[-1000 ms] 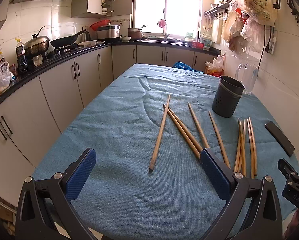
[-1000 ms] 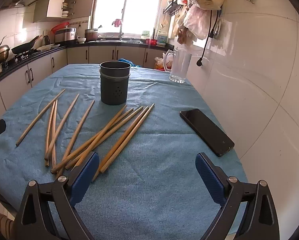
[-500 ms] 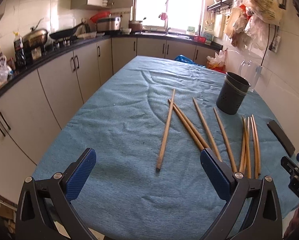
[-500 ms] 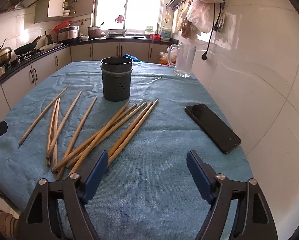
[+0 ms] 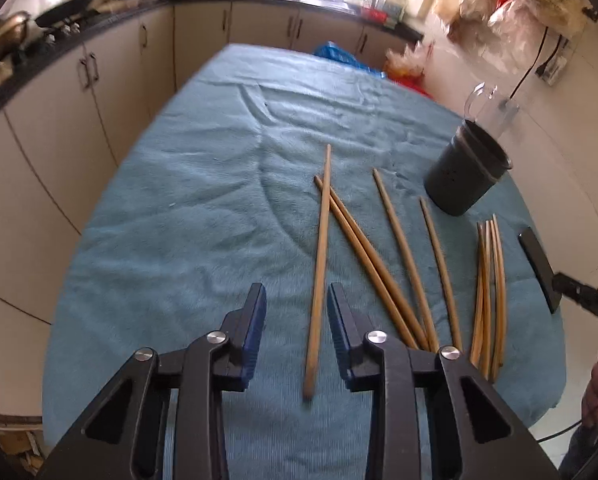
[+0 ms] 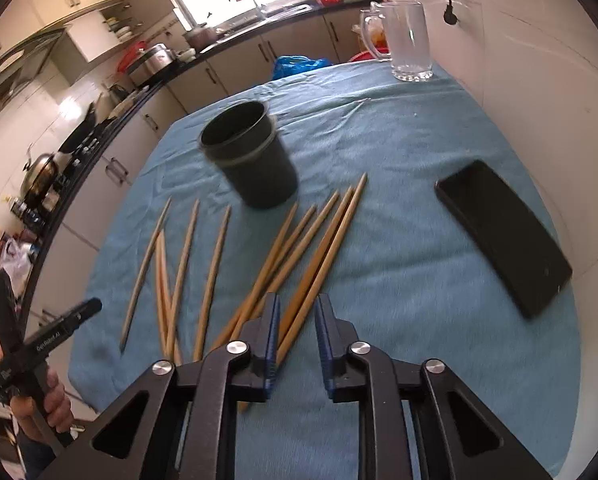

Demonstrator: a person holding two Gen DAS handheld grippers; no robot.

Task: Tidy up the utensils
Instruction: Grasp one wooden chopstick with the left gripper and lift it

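Several wooden chopsticks lie loose on the blue cloth. A dark grey holder cup stands upright behind them. My left gripper tilts down over the leftmost chopstick. Its jaws are closing; the stick runs through the gap nearer the right pad, and neither pad presses on it. My right gripper tilts down over the right-hand bundle of chopsticks. Its jaws are closing with two sticks in the narrow gap and no visible pressing.
A black phone lies flat at the table's right side by the tiled wall. A glass jug stands at the far right corner. Kitchen cabinets and a counter run along the left. A hand holds the left gripper's handle.
Both grippers have tipped down toward the table and drawn their jaws from wide to narrow. The left one shifted over the single chopstick, the right one over the bundle.
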